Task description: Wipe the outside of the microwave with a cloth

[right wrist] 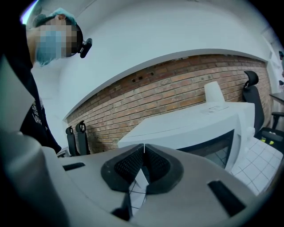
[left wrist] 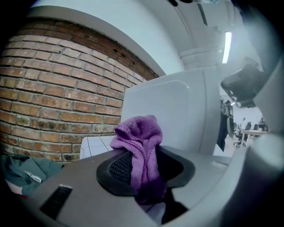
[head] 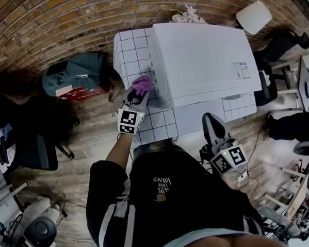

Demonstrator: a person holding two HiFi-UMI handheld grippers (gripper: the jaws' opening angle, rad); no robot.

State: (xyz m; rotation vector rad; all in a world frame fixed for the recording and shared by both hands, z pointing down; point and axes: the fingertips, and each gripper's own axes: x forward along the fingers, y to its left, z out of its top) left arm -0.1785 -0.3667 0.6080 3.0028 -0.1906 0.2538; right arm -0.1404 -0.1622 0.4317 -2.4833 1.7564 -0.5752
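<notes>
Pinched between the left gripper fingers mid-frame, beside the white microwave wall on the desk: likely soft, light, limp purple cloth, best held by its bunched middle; right gripper lower right, shut and empty.

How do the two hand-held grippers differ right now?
The left gripper is clamped on a purple cloth; the right gripper is shut on nothing, jaws together. The left gripper is up at the left side of the microwave; the right gripper is held back near the front edge of the table. Both carry a marker cube.
</notes>
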